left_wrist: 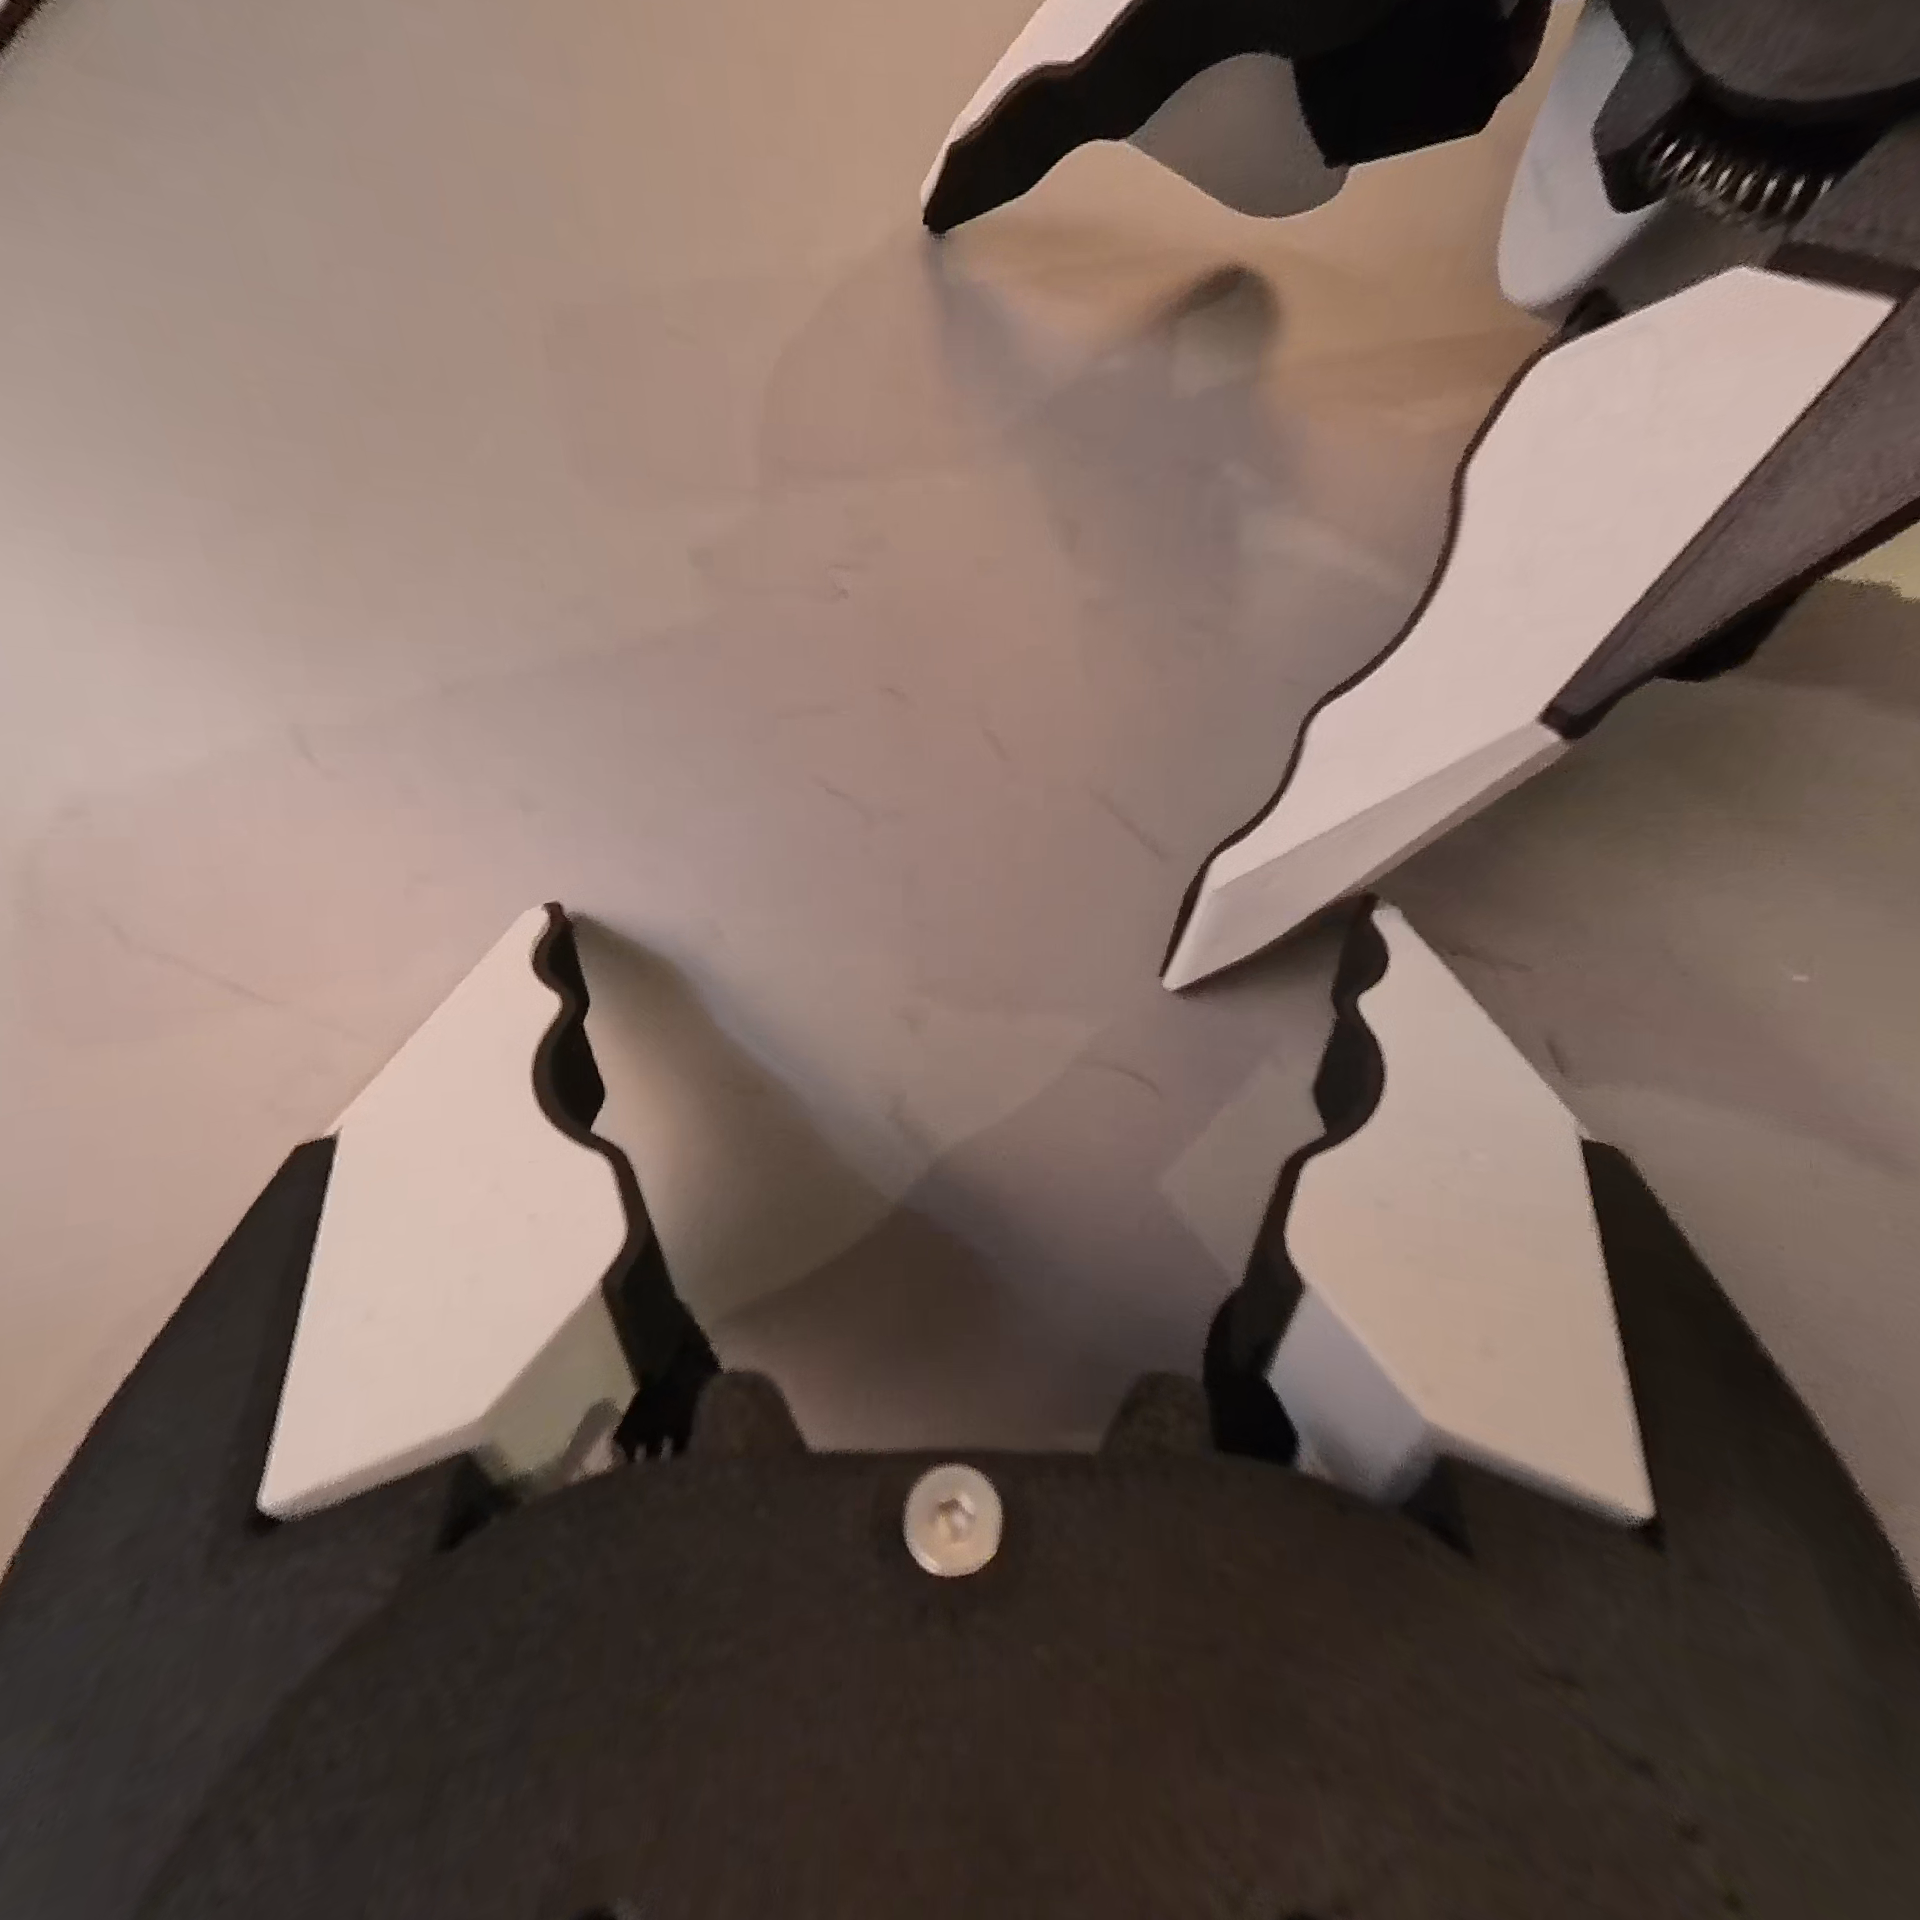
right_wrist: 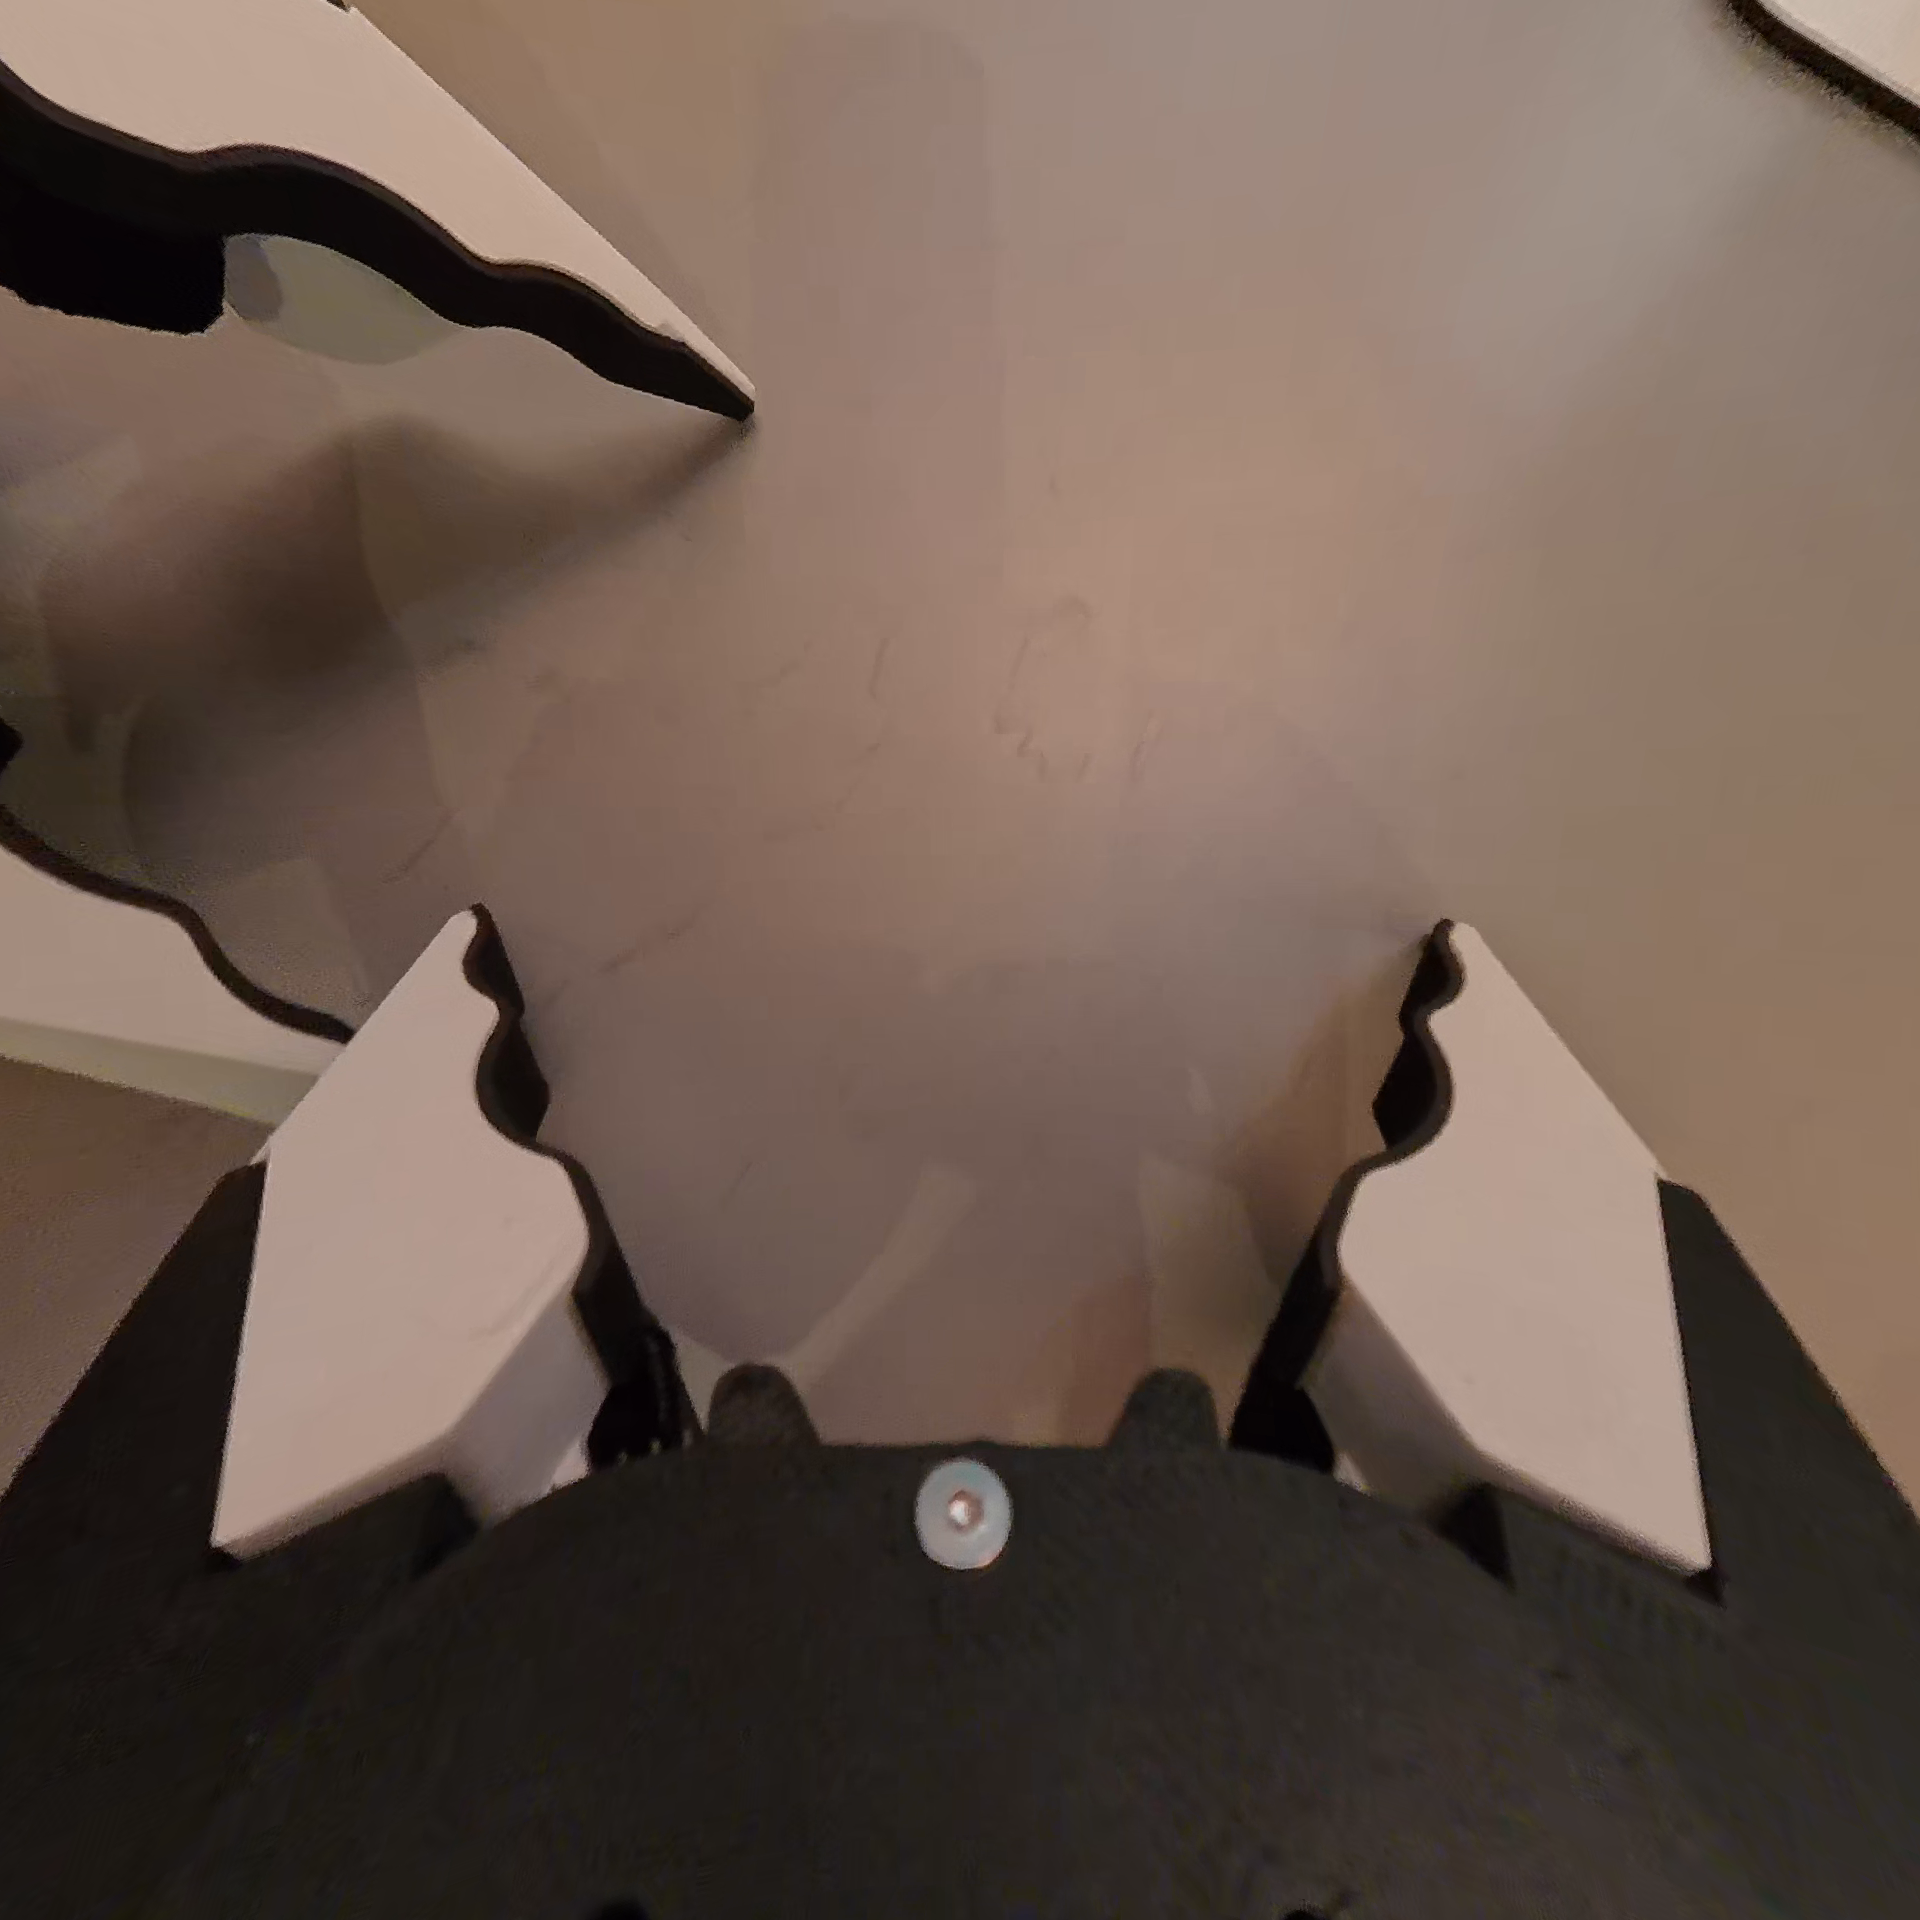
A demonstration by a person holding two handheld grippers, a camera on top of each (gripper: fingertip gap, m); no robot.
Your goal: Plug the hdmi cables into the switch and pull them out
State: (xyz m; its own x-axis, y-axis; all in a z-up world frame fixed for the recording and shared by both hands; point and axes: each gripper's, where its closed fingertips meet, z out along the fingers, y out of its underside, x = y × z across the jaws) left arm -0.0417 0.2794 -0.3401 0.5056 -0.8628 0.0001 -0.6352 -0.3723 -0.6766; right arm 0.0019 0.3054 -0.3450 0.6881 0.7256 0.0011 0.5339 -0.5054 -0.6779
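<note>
A: Where do the left tongs (left_wrist: 961, 925) stand?

B: Low over the pale worktop (left_wrist: 416, 520), spread wide, with nothing between the white, wavy-edged fingers (left_wrist: 457, 1195). The surface between them is bare but for faint scuffs and soft shadows.

A: And the right tongs (right_wrist: 956, 925)?

B: Also wide apart and holding nothing. In the left wrist view they come in from the upper right, and the tip of one of their fingers (left_wrist: 1455, 727) lies just beside the tip of the left pair's right-hand finger; I cannot tell whether they touch. The other finger ends well up the frame, close above the surface.

A: How much room is there to move?

B: In both views the worktop runs on ahead with nothing standing on it. In the right wrist view the left tongs' fingers cross in from the left side, one tip (right_wrist: 665, 353) reaching toward the middle. Behind the lower one, at the bottom left, the worktop's edge (right_wrist: 135, 1039) shows as a light band with a darker floor (right_wrist: 94, 1164) below. A dark-rimmed pale shape (right_wrist: 1839, 42) cuts the top right corner; I cannot tell what it is.

A: The HDMI cables and the switch?

B: Neither view shows them.
</note>
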